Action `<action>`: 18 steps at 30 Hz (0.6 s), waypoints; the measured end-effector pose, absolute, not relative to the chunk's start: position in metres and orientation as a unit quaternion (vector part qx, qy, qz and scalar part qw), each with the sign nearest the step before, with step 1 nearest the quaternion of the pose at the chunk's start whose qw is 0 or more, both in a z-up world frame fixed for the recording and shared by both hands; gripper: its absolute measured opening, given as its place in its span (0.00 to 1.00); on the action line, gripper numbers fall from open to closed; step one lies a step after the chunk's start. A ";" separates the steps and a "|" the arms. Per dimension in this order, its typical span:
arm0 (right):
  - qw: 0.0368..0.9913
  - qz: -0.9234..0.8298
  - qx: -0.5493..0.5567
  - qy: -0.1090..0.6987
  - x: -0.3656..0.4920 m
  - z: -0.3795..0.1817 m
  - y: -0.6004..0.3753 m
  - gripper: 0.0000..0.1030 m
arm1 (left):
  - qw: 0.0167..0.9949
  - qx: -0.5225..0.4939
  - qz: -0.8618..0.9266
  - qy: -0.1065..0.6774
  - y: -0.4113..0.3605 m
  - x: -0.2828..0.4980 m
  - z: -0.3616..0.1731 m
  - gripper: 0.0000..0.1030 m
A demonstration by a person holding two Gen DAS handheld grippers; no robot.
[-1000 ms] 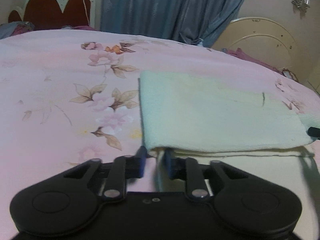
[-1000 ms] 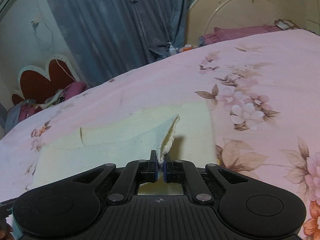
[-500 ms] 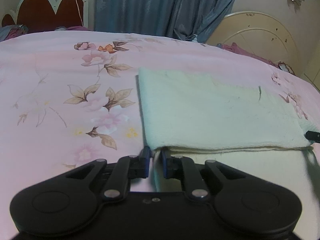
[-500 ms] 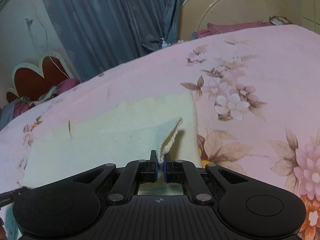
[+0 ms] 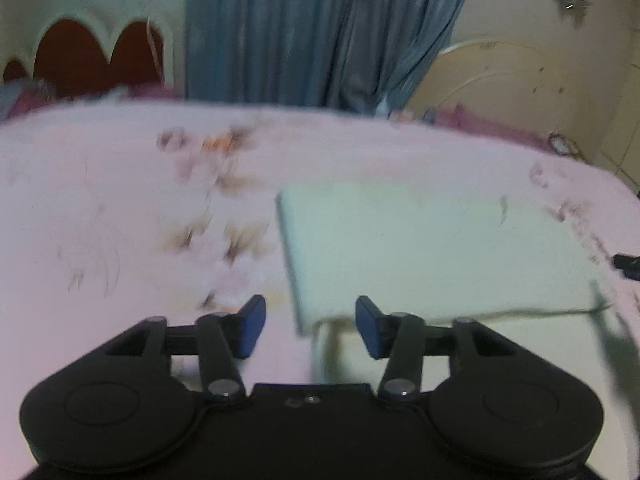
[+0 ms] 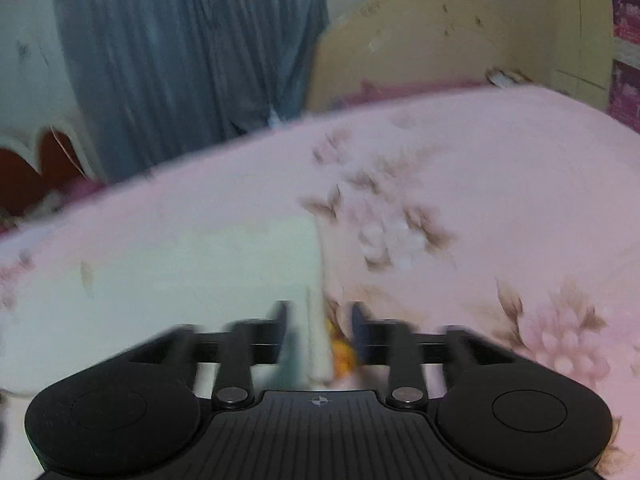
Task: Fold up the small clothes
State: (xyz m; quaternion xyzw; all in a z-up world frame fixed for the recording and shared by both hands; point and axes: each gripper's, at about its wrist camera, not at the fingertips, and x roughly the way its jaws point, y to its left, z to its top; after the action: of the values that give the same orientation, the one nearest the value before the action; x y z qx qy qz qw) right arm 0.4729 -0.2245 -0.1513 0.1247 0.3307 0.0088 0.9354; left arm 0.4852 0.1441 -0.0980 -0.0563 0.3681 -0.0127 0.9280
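A pale cream cloth (image 5: pixel 432 248) lies folded on the pink floral bedspread (image 5: pixel 100 220), its upper layer doubled back over the lower. My left gripper (image 5: pixel 310 326) hangs over the cloth's near left corner, jaws opening, and the pads are off the fabric. In the right wrist view the same cloth (image 6: pixel 180 272) lies to the left, and its right edge runs down between the fingers of my right gripper (image 6: pixel 320 330). Those jaws are opening too, with no pad pressing on the cloth. Both views are blurred.
Blue curtains (image 5: pixel 320 32) hang beyond the bed. A red scalloped headboard (image 5: pixel 88 56) stands at the back left and a cream round headboard (image 5: pixel 512 88) at the back right. The tip of the other gripper (image 5: pixel 628 264) shows at the right edge.
Both grippers have let go of the cloth's corners and their jaws have spread apart. The raised right corner has dropped flat. The left gripper has lifted a little.
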 end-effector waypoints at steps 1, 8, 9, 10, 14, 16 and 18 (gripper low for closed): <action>0.934 0.025 0.116 0.337 0.475 -0.152 -0.218 0.35 | 0.930 -0.054 -0.026 0.364 0.136 0.488 -0.097 0.46; 0.916 0.074 0.066 0.389 0.491 -0.184 -0.189 0.14 | 0.914 -0.026 -0.054 0.401 0.111 0.509 -0.130 0.47; 0.916 0.063 0.071 0.389 0.492 -0.183 -0.197 0.12 | 0.913 -0.030 -0.057 0.403 0.115 0.509 -0.127 0.46; 0.917 0.056 0.071 0.389 0.493 -0.181 -0.203 0.10 | 0.913 -0.032 -0.061 0.402 0.117 0.511 -0.125 0.47; 0.919 0.081 0.079 0.378 0.510 -0.174 -0.205 0.11 | 0.916 -0.003 -0.072 0.395 0.106 0.547 -0.122 0.50; 0.918 0.099 0.082 0.376 0.525 -0.173 -0.198 0.11 | 0.913 -0.011 -0.085 0.399 0.105 0.577 -0.126 0.50; 0.921 0.088 0.050 0.377 0.539 -0.177 -0.193 0.11 | 0.914 -0.007 -0.068 0.401 0.115 0.606 -0.132 0.50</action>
State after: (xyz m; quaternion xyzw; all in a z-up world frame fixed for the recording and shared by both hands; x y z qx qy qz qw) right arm 0.5393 -0.1928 -0.1771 0.0499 0.3766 0.0876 0.9209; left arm 0.6058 0.1148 -0.1323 -0.0068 0.4011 -0.0676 0.9135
